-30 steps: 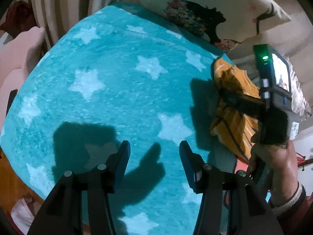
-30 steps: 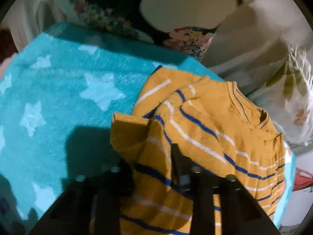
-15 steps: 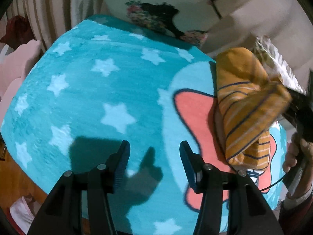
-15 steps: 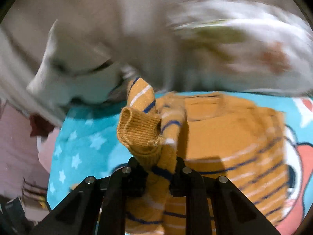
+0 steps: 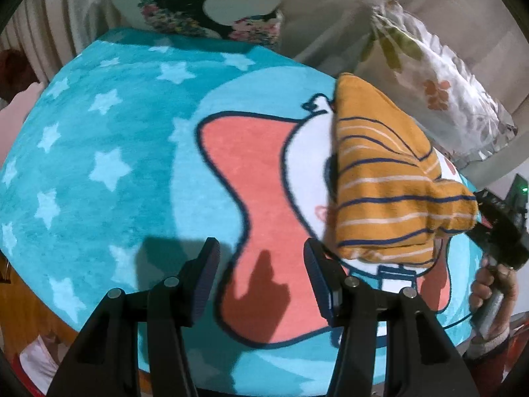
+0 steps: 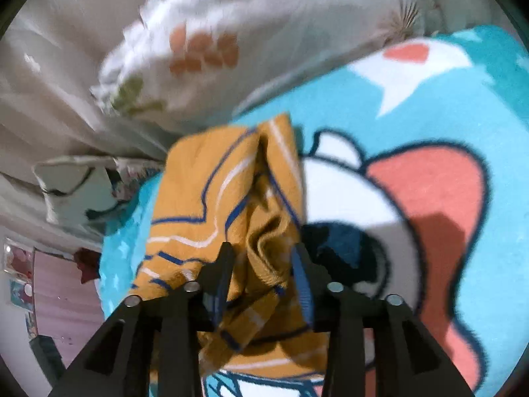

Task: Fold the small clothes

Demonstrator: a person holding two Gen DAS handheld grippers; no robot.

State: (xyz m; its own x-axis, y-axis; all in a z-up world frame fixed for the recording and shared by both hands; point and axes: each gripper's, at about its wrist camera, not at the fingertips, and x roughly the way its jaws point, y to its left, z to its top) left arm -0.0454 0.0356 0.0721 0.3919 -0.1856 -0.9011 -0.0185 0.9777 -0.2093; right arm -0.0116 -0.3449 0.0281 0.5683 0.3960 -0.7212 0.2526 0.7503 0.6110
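Sweater (image 5: 380, 178): mustard knit with navy and white stripes, bunched and folded over itself; it lies near the right edge of the blanket, over the white part of the cartoon print, one end raised off the surface.
Blanket (image 5: 99, 152): turquoise fleece with pale stars and a large coral-and-white cartoon figure; it carries the garment and fills most of both views.
Pillows (image 5: 439, 76): floral-print cushions beyond the far edge of the blanket, apart from the garment.
Right gripper (image 6: 261, 264): fingers partly closed, a thick wad of the knit bunched between them; in the left wrist view the garment's raised end meets this tool at the blanket's right edge. The cloth appears pinched, though blur leaves the firmness of the hold uncertain.
Left gripper (image 5: 261, 264): fingers spread wide, holding and touching nothing; it hovers over the coral patch toward the near edge of the blanket, just beside the garment's near corner.
Step in hand: judged as carrying and placing the garment, with the fold proper not yet begun, since the knit is crumpled rather than laid flat.
Next move: likely calls for laying the sweater flat toward the middle of the blanket, the empty tool taking a free edge so both can draw the cloth smooth.
Risk: a bunched grip may drag hidden layers and crease the fold.
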